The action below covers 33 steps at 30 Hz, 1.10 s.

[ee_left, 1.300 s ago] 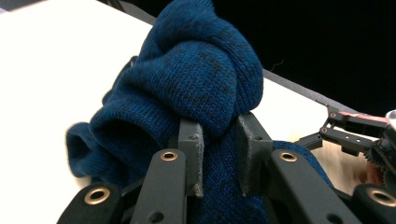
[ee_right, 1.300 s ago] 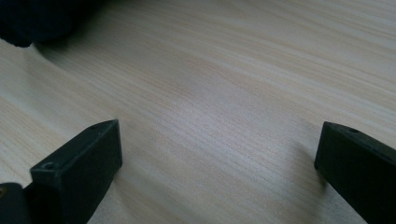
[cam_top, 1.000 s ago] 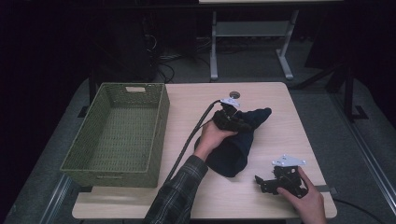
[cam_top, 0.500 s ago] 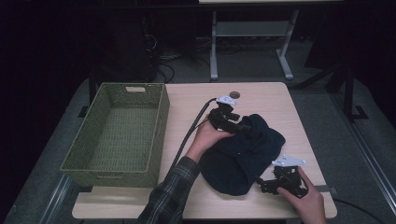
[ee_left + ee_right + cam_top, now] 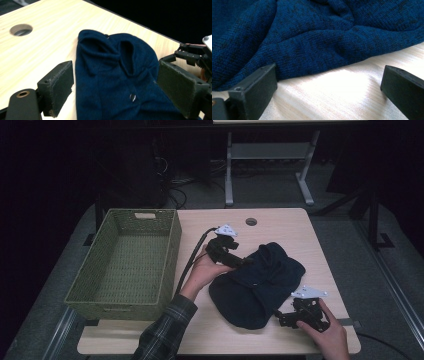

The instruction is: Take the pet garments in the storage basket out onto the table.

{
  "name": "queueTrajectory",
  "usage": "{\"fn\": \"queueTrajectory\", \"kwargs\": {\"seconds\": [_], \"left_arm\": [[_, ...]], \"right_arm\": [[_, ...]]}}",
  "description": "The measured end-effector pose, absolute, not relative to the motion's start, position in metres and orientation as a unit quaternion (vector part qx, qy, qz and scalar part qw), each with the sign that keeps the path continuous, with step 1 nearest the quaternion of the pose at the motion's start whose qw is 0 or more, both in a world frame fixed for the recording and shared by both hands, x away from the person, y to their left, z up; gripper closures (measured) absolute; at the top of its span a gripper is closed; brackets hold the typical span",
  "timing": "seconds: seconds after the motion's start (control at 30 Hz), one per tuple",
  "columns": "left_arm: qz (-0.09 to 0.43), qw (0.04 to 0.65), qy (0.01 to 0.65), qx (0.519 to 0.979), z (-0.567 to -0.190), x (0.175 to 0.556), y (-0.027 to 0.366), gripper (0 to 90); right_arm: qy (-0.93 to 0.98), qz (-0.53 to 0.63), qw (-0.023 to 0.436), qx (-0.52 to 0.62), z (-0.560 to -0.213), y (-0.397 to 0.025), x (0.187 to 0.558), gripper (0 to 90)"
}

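the dark blue knit garment (image 5: 257, 282) lay bunched in a loose heap at centre-right of the high view, on the pale wood desk (image 5: 280, 227), well apart from the woven green basket (image 5: 127, 262) at the left of that frame. the left claw (image 5: 243, 263) sat at the heap's upper-left edge, jaws spread wide; in the left gripper view the cloth (image 5: 117, 75) ran up between the two pads without either one pressing on it, and a small round snap or button (image 5: 132, 97) showed low in the frame. the right claw (image 5: 280, 317) rested on the desk at the lower right of the high view, just beside the heap's near edge, jaws likewise spread; in the right gripper view the hem of the knit (image 5: 312, 45) filled the upper half of the frame, touching or nearly touching the jaw at the lower left, with bare wood between the jaws. judged step: both claws set at opposite edges of the garment, no grasp made yet, probably ahead of spreading or folding it, or lifting it toward the basket. the next move would call for each claw to advance onto an edge of fabric and close on a single layer or fold, low enough to catch cloth and not skid on wood. no brand, label or writing could be read anywhere; the basket and the grey plates on the claws were plain.
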<state>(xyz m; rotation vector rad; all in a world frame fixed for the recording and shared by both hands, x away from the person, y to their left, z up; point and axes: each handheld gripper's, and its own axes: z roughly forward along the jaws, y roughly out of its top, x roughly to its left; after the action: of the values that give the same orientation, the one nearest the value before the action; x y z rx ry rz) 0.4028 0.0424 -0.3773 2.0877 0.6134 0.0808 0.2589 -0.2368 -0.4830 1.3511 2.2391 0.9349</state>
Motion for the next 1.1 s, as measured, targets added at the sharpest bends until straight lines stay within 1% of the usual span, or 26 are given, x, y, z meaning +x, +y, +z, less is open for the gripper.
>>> {"fn": "queueTrajectory", "kwargs": {"seconds": [0.23, 0.67, 0.97, 1.1], "left_arm": [[0.054, 0.446, 0.26, 0.855, -0.38, 0.384, 0.058, 13.5], [0.083, 0.447, 0.278, 0.846, -0.393, 0.35, 0.093, 13.6], [0.107, 0.44, 0.285, 0.845, -0.406, 0.327, 0.105, 13.6], [0.108, 0.429, 0.286, 0.85, -0.414, 0.319, 0.109, 13.6]], "right_arm": [[0.793, 0.331, 0.181, 0.478, -0.483, -0.237, 0.259, 0.4], [0.793, 0.331, 0.181, 0.478, -0.483, -0.237, 0.259, 0.4], [0.793, 0.331, 0.181, 0.478, -0.483, -0.237, 0.259, 0.4], [0.793, 0.331, 0.181, 0.477, -0.483, -0.237, 0.259, 0.4]]}}
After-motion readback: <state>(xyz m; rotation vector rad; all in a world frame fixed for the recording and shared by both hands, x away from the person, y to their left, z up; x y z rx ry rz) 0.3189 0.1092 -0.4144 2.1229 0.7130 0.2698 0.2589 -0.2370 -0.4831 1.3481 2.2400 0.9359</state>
